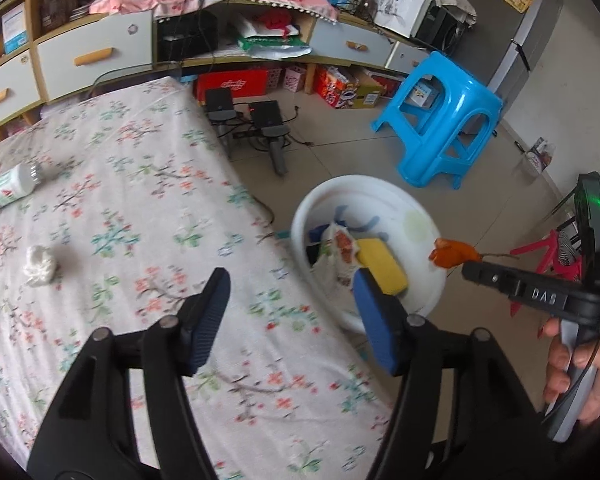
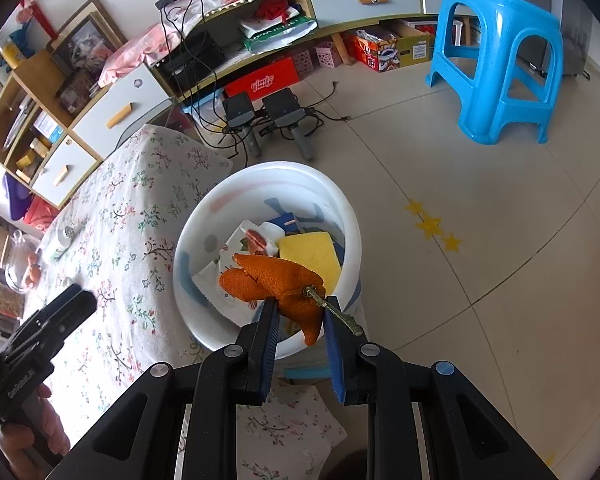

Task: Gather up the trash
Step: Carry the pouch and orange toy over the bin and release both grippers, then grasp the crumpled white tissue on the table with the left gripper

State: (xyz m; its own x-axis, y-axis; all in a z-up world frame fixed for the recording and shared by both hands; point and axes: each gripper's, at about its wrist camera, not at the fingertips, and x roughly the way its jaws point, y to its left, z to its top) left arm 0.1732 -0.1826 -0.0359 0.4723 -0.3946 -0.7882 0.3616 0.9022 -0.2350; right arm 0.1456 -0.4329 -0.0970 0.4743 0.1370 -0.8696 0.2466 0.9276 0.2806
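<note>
Meanwhile, from the left wrist, the left gripper (image 1: 290,304) stands wide and empty at the edge of the floral tablecloth (image 1: 140,208), just beside a white basin (image 1: 384,188) that already holds a yellow sponge (image 1: 380,266) and printed wrappers; a crumpled white tissue (image 1: 40,266) and a toppled white bottle (image 1: 8,188) still lie on the cloth, well apart from the basin. At right the right gripper (image 1: 470,270) carries orange peel (image 1: 452,254), its arm lettered "DAS". From the right wrist, the right gripper (image 2: 300,312) is pinched narrowly on the orange peel (image 2: 280,284), stem and all, directly over the white basin (image 2: 268,174). Releasing well inside the rim, clear of the near edge, looks the surest way to land it. A red box (image 2: 262,78) under the desk bears script too blurred to read.
</note>
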